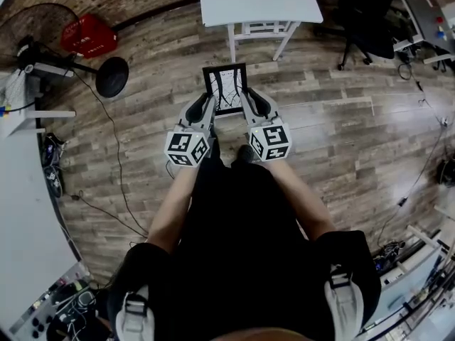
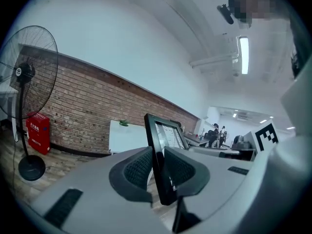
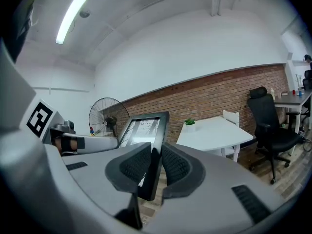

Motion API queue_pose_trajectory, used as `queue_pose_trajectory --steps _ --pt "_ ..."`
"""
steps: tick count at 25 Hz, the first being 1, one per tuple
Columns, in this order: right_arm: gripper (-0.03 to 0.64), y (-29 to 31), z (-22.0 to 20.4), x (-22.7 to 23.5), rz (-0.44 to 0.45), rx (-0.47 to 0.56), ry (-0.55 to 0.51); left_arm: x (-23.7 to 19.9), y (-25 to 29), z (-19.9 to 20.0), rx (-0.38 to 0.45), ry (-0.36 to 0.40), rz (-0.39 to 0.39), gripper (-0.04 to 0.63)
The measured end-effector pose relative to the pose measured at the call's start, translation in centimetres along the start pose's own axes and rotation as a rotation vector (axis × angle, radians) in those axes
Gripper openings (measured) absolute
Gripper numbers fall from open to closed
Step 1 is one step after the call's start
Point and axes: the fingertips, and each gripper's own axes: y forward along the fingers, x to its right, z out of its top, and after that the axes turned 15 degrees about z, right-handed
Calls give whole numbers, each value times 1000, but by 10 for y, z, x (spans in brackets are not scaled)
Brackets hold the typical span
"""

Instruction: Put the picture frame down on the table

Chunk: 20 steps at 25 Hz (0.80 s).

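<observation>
Forearms (image 1: 173,208) reach forward. Left tongs (image 1: 207,103) clamp the left edge of the picture frame (image 1: 226,89), and right tongs (image 1: 247,99) clamp its right edge. The frame hangs over the wooden floor (image 1: 320,141), short of the white worktop (image 1: 259,2) beyond.

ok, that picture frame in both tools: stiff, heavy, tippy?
Probably stiff: the picture frame spans between left tool and right tool, each shut on a side edge, with no sag. Likely light, since thin edge pinches carry it. Slim and flat, so it may tip if stood upright on the table.
</observation>
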Motion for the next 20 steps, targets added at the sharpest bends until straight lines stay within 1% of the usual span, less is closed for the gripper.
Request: queue_pose_trajectory --steps 6,11,15,20 --pt "71 -1 0 7 -1 -3 2 4 8 0 -2 -7 -4 89" --pt "71 10 6 18 -7 -3 -11 0 22 2 -3 -16 -7 89" --pt "71 26 8 24 -16 -10 -7 -12 36 8 -4 -21 -12 89" --pt "72 50 6 33 -45 -21 29 -30 59 13 -27 -22 -34 87"
